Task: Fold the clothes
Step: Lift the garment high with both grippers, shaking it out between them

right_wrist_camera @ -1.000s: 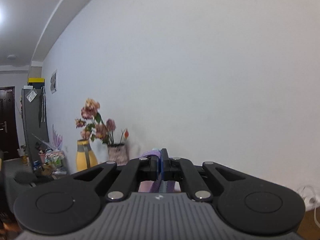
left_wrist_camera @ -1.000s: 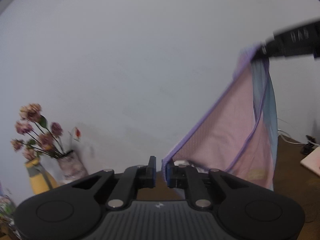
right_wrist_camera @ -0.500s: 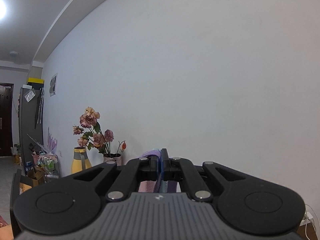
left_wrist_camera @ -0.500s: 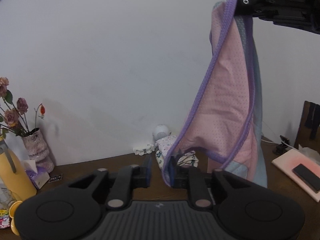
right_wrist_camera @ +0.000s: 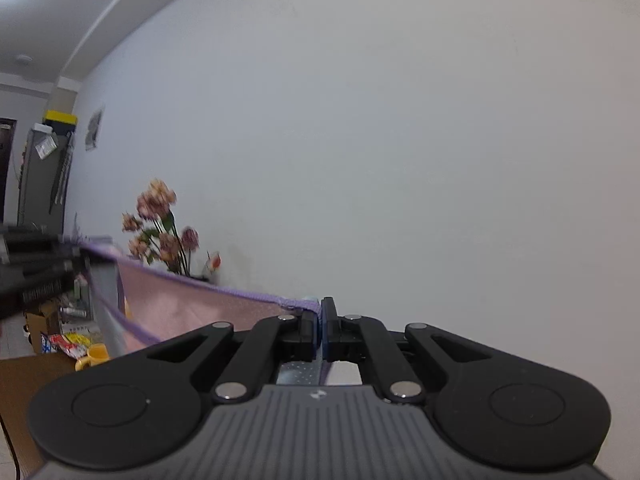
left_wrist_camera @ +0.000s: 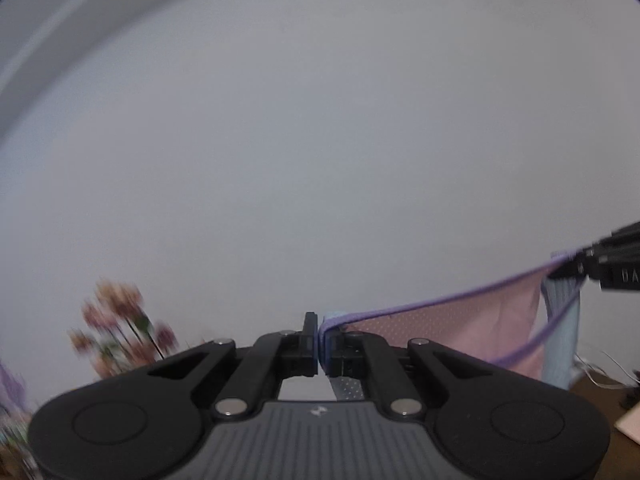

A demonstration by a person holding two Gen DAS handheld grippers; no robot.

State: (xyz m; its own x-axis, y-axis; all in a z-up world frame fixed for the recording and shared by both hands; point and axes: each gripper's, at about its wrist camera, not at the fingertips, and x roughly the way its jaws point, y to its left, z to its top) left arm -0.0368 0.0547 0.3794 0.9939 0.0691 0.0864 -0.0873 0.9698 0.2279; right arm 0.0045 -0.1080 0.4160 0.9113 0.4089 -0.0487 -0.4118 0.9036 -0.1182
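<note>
the left gripper (left_wrist_camera: 319, 340) points level, its jaws closed on a purple hem. the right gripper (right_wrist_camera: 320, 326) also points level, jaws pressed together on the other end of that hem. each shows at the edge of the other's view, so the two are held side by side, well apart.

pink dotted garment (left_wrist_camera: 472, 330) with purple trim and a pale blue panel, hanging stretched out mid-air by its top edge
</note>
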